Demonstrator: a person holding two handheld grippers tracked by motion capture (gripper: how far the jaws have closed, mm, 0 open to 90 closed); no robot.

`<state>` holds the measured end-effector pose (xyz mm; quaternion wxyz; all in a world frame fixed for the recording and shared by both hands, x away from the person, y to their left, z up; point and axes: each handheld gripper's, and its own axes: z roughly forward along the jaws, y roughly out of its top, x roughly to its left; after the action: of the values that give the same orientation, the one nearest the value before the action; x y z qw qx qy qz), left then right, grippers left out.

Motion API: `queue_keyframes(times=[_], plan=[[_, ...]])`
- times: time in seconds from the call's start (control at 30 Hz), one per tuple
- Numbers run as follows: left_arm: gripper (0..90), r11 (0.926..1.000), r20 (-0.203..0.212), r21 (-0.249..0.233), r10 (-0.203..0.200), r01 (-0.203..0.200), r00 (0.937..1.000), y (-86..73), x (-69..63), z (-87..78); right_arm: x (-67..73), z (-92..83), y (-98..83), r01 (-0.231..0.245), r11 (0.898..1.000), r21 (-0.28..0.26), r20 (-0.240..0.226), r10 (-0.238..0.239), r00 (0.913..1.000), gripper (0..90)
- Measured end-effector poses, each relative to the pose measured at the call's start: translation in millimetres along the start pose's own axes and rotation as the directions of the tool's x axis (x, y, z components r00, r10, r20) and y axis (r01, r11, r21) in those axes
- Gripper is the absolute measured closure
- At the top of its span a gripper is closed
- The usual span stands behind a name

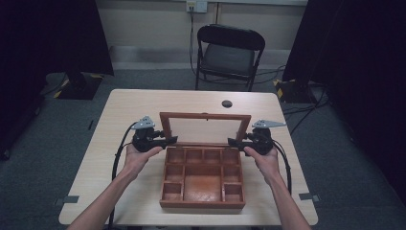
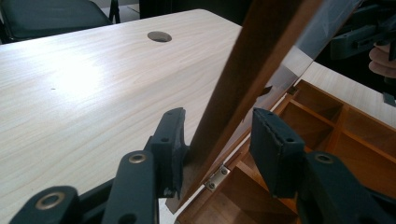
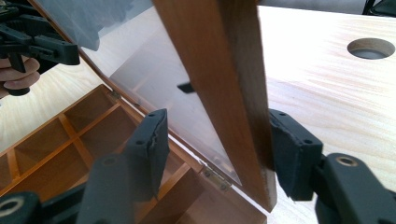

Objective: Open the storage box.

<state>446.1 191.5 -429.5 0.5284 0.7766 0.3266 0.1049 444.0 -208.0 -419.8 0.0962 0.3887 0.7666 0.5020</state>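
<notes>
The wooden box (image 1: 202, 178) stands open in the middle of the counter (image 1: 139, 103), its lid (image 1: 205, 129) raised upright at the far side; the left gripper (image 1: 171, 140) has the lid's left frame edge between its jaws, one pad touching the wood, the other apart from it; the right gripper (image 1: 233, 142) is around the lid's right edge, outer pad touching, inner pad apart from the glass; a round hole (image 1: 227, 103) lies behind the box.

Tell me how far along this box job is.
Done: the lid stands open, upright over the box. In hand: the left claw and right claw each straddle a side rail of the lid, not yet clamped. Left, likely: clamp, then swing the lid.
</notes>
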Motion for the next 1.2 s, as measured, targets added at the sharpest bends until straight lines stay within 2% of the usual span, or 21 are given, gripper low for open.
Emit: queue_keyframes(times=[0.27, 0.6, 0.73, 0.93, 1.0, 1.2], plan=[[57.2, 0.9999, -0.003, -0.003, -0.013, 0.013, 0.9999, -0.8, 3.1, 1.8, -2.7, 3.8, -0.5, -0.003, 1.0, -0.014, 0.009, 0.003, 1.0, 45.1], [59.5, 0.9999, -0.01, 0.001, -0.014, 0.014, 0.9999, -1.8, 7.0, 3.7, -8.2, 8.5, -4.6, -0.013, 1.0, -0.01, 0.016, 0.013, 0.9998, 44.7], [60.4, 0.9999, -0.016, 0.012, -0.007, 0.007, 0.9999, -1.0, 8.2, 4.1, -9.5, 10.4, -6.2, -0.024, 1.0, -0.018, 0.014, 0.024, 0.9996, 47.6], [61.0, 0.9997, -0.024, -0.001, -0.026, 0.026, 0.9994, -2.0, 10.8, 7.1, -12.4, 10.8, -8.3, -0.03, 0.999, -0.022, 0.03, 0.03, 0.9991, 52.3], [61.1, 0.9993, -0.032, 0.016, -0.032, 0.033, 0.999, -3.3, 12.2, 7.9, -12.9, 11.5, -8.4, -0.024, 0.999, -0.025, 0.036, 0.025, 0.999, 53.1], [60.6, 0.9977, -0.035, 0.017, -0.064, 0.065, 0.9973, -14.8, 16.8, 11.1, -16.9, 14.3, -10.7, -0.03, 0.999, -0.044, 0.048, 0.032, 0.9984, 56.8]])
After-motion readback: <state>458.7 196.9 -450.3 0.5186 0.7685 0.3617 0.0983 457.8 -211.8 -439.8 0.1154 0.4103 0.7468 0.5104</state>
